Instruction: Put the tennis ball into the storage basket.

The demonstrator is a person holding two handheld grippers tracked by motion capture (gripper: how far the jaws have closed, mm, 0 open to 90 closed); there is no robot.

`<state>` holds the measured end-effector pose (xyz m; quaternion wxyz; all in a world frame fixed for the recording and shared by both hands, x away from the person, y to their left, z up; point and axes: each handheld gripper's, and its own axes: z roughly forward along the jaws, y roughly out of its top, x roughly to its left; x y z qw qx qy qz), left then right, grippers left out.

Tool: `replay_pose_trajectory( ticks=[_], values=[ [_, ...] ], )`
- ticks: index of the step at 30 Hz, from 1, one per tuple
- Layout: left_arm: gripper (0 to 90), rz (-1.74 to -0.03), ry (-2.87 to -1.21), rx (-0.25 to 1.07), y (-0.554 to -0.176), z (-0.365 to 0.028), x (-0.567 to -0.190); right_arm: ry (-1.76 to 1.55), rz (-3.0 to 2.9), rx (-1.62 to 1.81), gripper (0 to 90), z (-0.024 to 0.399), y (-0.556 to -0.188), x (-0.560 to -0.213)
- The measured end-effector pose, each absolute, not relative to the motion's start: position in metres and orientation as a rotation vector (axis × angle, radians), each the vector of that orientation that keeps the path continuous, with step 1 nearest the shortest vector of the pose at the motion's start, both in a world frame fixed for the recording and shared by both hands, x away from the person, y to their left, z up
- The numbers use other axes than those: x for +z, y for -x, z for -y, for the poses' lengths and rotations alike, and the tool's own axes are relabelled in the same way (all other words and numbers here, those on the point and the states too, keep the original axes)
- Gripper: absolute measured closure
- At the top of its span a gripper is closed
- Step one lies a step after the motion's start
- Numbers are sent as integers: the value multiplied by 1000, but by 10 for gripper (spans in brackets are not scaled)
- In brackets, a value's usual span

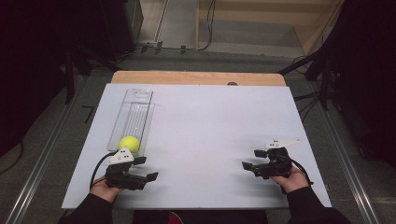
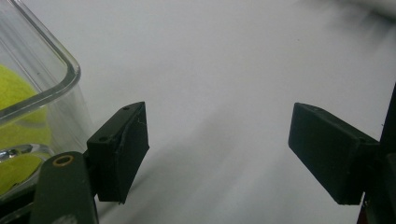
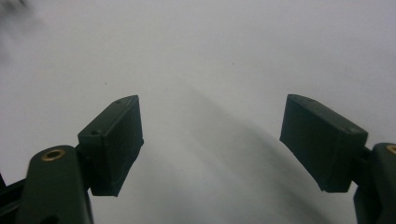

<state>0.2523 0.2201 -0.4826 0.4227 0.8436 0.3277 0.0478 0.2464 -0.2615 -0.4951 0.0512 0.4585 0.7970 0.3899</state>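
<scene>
- The ball [image 1: 129, 143] sits inside the clear tube [image 1: 135, 105], down at the end nearest the person. The tube lies flat on the white worktop [image 1: 210, 126], pointing away toward the far edge.
- The left gripper [image 1: 148, 169] rests on the worktop just beside that near end of the tube. Its fingers [image 2: 122, 149] stand wide with nothing between them, only bare worktop. In the left gripper view the tube's rounded rim and the yellow ball are right there at the edge, next to one finger but not in the gap.
- The right gripper [image 1: 251, 159] is well apart on the other side of the worktop, also empty, with a clear gap between its fingers [image 3: 112, 144] and nothing to grab anywhere near.
- Looks like a pause around the ball-in-tube step: the ball is in and both grippers are off it. Can't tell from this alone whether it's just gone in or is about to come out.
- If the next move is on the tube or ball, the left one is the obvious pick. It would need to turn toward the tube, since its fingers currently point past it, then close gently because clear plastic is slippery and the ball can roll along inside.
</scene>
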Motion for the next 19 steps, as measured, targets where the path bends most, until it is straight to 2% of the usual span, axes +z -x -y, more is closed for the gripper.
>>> replay_pose_trajectory(
  ticks=[19],
  values=[
    [208, -838, -2105, 110, -253, -222, -484, -1394, -2425, 1201, 192, 261, -247, -494]
  ],
)
